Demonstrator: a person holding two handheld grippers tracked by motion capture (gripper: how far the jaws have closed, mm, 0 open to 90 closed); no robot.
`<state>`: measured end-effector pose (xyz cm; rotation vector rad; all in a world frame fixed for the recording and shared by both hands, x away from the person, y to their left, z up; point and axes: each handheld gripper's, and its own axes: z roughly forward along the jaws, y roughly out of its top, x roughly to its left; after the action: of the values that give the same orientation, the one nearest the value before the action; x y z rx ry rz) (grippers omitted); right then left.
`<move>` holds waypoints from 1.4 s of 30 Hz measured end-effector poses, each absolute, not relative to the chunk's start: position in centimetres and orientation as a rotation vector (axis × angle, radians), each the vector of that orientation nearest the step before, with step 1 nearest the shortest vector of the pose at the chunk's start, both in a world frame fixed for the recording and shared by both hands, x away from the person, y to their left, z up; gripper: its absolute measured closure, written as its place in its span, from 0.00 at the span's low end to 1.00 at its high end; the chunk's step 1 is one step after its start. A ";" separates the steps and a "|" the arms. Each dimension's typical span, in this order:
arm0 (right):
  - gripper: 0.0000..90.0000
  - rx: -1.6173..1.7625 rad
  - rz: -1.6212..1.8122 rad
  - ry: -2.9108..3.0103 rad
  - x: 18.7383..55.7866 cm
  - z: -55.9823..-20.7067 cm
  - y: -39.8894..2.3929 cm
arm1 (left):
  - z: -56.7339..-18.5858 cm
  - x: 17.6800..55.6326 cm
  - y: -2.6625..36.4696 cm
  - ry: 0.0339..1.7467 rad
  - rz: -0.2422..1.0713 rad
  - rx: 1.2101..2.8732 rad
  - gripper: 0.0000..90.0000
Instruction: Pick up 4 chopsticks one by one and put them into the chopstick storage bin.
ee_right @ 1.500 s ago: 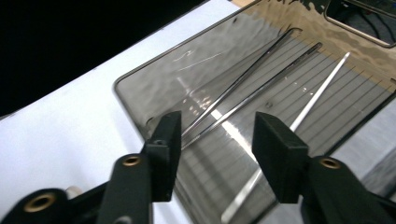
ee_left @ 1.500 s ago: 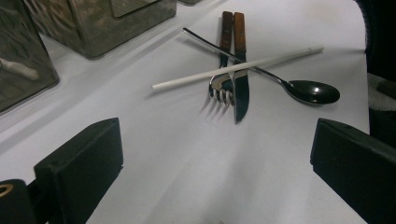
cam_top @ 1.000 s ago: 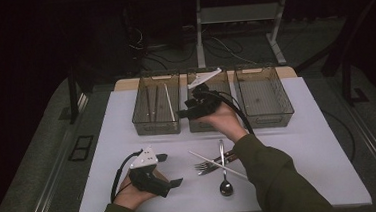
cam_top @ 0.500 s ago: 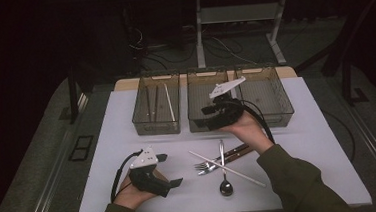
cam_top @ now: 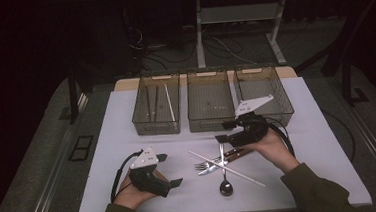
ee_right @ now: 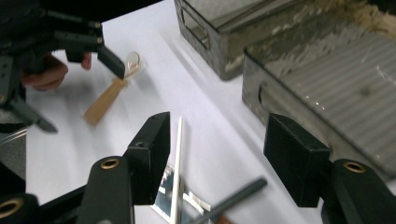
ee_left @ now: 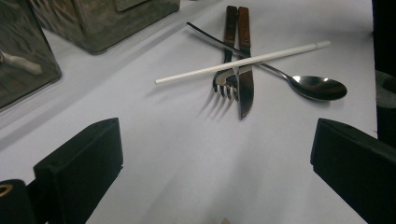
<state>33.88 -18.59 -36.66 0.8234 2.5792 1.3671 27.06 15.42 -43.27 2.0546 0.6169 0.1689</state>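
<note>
A fork (cam_top: 201, 166), a wood-handled knife (cam_top: 235, 155), a spoon (cam_top: 225, 185) and a white stick (cam_top: 243, 176) lie crossed in a pile on the white table (cam_top: 310, 167). My right gripper (cam_top: 224, 132) hovers just over the pile's far end, pointing left, jaws open. In the right gripper view the white stick (ee_right: 178, 168) lies on the table under the gap of the right gripper (ee_right: 217, 158). My left gripper (cam_top: 169, 170) rests on the table left of the pile, open and empty. In its own view the left gripper (ee_left: 215, 154) faces the fork (ee_left: 224, 87), knife (ee_left: 245, 88) and spoon (ee_left: 317, 87).
Three clear bins stand in a row at the back: the left bin (cam_top: 142, 120) holds a few thin sticks, the middle bin (cam_top: 211, 122) and the right bin (cam_top: 280, 97) show little inside. Bare table lies to the right of the pile.
My right gripper has come from over the middle bin toward me and to the right, sinking to just above the cutlery pile. The left gripper has stayed put.
</note>
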 end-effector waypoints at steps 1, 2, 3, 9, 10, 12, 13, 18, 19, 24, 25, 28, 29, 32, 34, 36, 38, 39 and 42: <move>0.45 0.822 1.363 2.580 33.6 -36.9 -19.0 | -43.3 27.1 15.4 0.616 0.170 2.056 0.01; 0.45 0.829 1.359 2.580 33.3 -37.1 -19.5 | -43.3 27.1 15.4 0.617 0.171 2.057 0.01; 0.45 0.830 1.364 2.579 33.0 -37.3 -19.9 | -43.3 27.1 15.4 0.616 0.170 2.057 0.01; 0.47 0.863 1.337 2.604 31.3 -38.4 -22.2 | -43.2 27.1 15.3 0.605 0.165 2.055 0.01; 0.47 0.867 1.332 2.607 31.0 -38.5 -22.4 | -43.2 27.1 15.4 0.603 0.163 2.054 0.01; 0.47 0.862 1.320 2.612 30.5 -38.7 -22.8 | -43.2 27.1 15.3 0.603 0.161 2.055 0.01; 0.47 0.862 1.315 2.616 30.2 -38.7 -23.0 | -43.2 27.1 15.3 0.600 0.161 2.056 0.01; 0.49 0.865 1.290 2.654 29.3 -39.6 -23.4 | -43.2 27.1 15.4 0.599 0.162 2.054 0.01; 0.50 0.869 1.277 2.667 29.1 -39.8 -23.4 | -43.2 27.1 15.4 0.599 0.162 2.054 0.01; 0.60 0.858 1.191 2.734 28.9 -40.7 -23.0 | -43.2 27.1 15.3 0.598 0.164 2.056 0.01; 0.63 0.850 1.176 2.751 28.9 -40.8 -22.9 | -43.2 27.1 15.3 0.598 0.164 2.056 0.01; 0.68 0.826 1.118 2.790 28.8 -41.2 -22.5 | -43.2 27.1 15.3 0.597 0.163 2.056 0.01; 0.70 0.822 1.106 2.807 28.7 -41.3 -22.3 | -43.2 27.1 15.3 0.596 0.164 2.056 0.01; 0.73 0.804 1.069 2.835 28.6 -41.6 -22.0 | -43.2 27.1 15.3 0.594 0.164 2.057 0.01; 0.75 0.797 1.054 2.849 28.6 -41.8 -21.7 | -43.2 27.1 15.3 0.594 0.164 2.058 0.01; 0.77 0.787 1.034 2.862 28.5 -42.1 -21.5 | -43.2 27.1 15.3 0.594 0.164 2.058 0.01; 0.79 0.780 1.014 2.873 28.6 -42.3 -21.3 | -43.2 27.1 15.3 0.594 0.164 2.058 0.01; 0.80 0.780 1.003 2.878 28.6 -42.4 -21.2 | -43.2 27.1 15.3 0.594 0.164 2.059 0.01; 0.81 0.746 0.957 2.896 28.5 -42.7 -20.9 | -43.2 27.1 15.3 0.594 0.165 2.060 0.01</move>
<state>28.47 -20.92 -42.73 0.7460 2.8963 0.9565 27.08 15.29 -43.17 2.0600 0.5941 0.1646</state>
